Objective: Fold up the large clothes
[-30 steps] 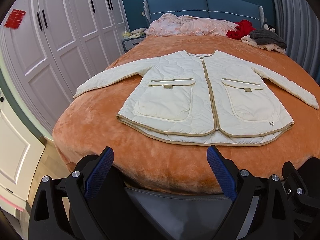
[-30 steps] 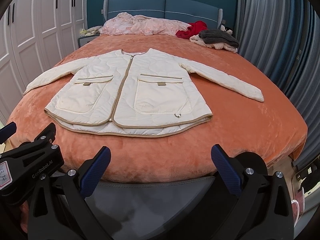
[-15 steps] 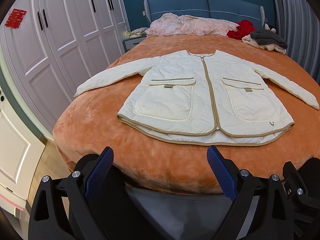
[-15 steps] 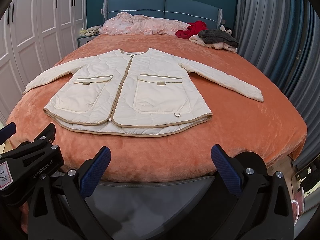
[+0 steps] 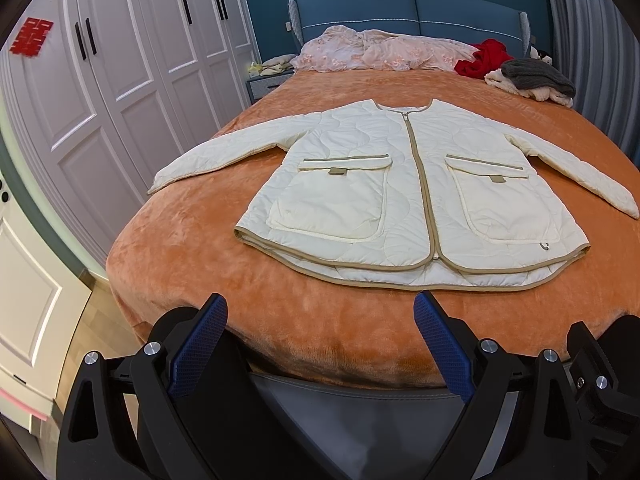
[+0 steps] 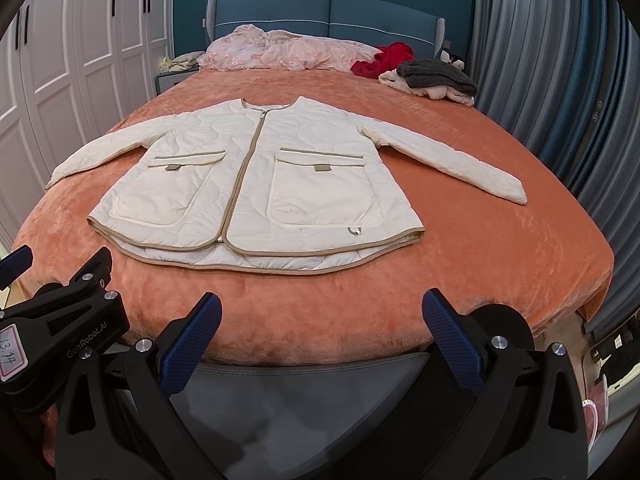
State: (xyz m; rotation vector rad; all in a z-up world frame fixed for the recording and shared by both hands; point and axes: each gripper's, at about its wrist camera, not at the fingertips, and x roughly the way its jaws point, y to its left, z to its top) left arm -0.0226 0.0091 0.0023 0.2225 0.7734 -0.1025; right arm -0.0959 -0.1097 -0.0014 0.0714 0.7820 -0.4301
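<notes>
Nothing had moved: the cream quilted jacket (image 5: 416,200) lay flat, zipped, sleeves spread; both the left gripper (image 5: 320,344) and the right gripper (image 6: 320,340) gaped wide, empty, bases cropped.

Even, soft indoor light fills both views, with only faint shadows under the jacket (image 5: 404,200) hem. Focus is sharp throughout. Fisheye distortion bends the wardrobe (image 5: 120,80) and curtain (image 6: 560,80); corners go black.

A big cream quilted jacket with tan trim (image 5: 404,184) (image 6: 256,184) lies flat on its back, zipped up, both sleeves spread wide, pockets facing up.
</notes>
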